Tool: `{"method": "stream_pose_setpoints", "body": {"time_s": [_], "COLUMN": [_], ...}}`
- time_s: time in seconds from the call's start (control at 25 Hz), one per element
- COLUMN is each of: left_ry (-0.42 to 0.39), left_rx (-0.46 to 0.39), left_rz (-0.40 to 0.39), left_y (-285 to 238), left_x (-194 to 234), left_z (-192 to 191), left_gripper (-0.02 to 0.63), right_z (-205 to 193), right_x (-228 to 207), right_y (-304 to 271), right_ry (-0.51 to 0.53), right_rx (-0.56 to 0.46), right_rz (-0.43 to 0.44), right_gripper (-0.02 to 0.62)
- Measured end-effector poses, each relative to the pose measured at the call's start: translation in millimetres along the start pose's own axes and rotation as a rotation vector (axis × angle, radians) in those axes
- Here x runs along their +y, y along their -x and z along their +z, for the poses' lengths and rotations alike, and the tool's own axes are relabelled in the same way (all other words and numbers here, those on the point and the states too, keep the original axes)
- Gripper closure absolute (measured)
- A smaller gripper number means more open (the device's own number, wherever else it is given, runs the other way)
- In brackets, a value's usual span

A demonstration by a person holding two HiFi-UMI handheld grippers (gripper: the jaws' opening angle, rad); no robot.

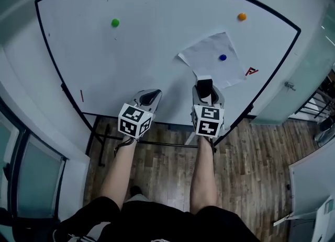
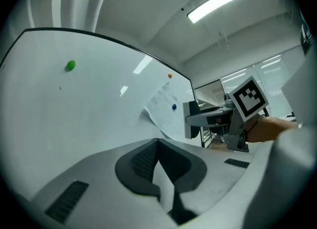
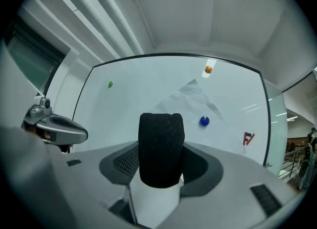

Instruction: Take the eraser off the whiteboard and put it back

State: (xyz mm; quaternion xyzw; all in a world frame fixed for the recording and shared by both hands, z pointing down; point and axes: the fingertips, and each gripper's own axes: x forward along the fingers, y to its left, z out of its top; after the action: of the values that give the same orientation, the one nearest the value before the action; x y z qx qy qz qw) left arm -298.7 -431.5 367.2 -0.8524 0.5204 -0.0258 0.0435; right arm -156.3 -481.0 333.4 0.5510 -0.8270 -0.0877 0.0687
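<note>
Right gripper (image 1: 205,91) clamps the eraser (image 3: 161,144) at lower centre, facing the whiteboard (image 1: 146,53); left gripper (image 1: 150,98) is closed and empty. I'd seat it flat on bare board, left of the paper (image 1: 212,58), before releasing.

I can't read the red mark (image 1: 252,71) on the board (image 1: 157,53); my right tongs (image 1: 205,85) cover the lower edge of the paper (image 1: 212,53)
</note>
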Motion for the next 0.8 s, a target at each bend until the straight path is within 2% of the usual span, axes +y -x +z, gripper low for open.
{"method": "stream_pose_setpoints", "body": {"time_s": [0.24, 0.52, 0.8], "left_ry": [-0.06, -0.058, -0.067], "left_rx": [-0.044, -0.068, -0.081], "left_rz": [0.005, 0.043, 0.054], "left_y": [10.9, 31.7, 39.4], "left_x": [83.2, 159.3, 197.1], "left_z": [29.1, 33.4, 33.8], "left_gripper": [0.589, 0.589, 0.589], "right_z": [41.4, 48.5, 47.6], "right_x": [61.6, 110.6, 120.3], "right_y": [-62.8, -119.8, -143.2], "right_ry": [0.005, 0.007, 0.005], "right_rx": [-0.024, 0.02, 0.047], "right_rz": [0.009, 0.001, -0.105], "right_gripper": [0.353, 0.353, 0.353]}}
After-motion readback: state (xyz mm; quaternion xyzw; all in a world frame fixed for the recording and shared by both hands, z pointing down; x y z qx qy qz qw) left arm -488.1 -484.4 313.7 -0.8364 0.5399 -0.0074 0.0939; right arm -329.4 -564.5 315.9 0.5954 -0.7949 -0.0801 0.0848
